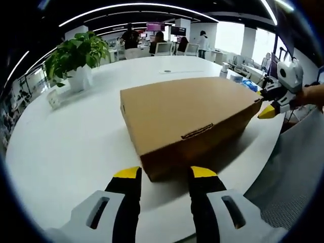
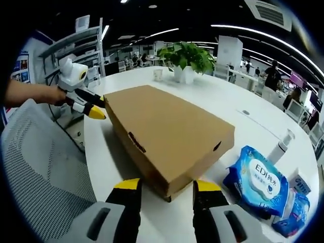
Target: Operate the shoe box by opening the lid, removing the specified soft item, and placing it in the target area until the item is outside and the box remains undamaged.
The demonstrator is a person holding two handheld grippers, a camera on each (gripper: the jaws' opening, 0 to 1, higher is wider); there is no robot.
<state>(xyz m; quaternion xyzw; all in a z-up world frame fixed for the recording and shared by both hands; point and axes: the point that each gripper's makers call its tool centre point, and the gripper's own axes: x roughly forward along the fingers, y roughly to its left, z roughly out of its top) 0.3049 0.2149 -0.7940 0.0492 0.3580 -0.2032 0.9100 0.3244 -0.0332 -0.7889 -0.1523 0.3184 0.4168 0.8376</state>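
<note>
A closed brown cardboard shoe box lies flat on the white table, its lid down and a small tab slot on the front wall. My left gripper is open, its yellow-tipped jaws on either side of the box's near corner. In the right gripper view the same box lies ahead, and my right gripper is open at its near corner. Each gripper also appears in the other view at the box's far corner: the right gripper and the left gripper, each held by a hand. The box's contents are hidden.
A potted plant in a white pot and a small cup stand at the back left. Blue wet-wipe packs and a small bottle lie beside the box. A grey mesh chair stands at the table edge. People sit far behind.
</note>
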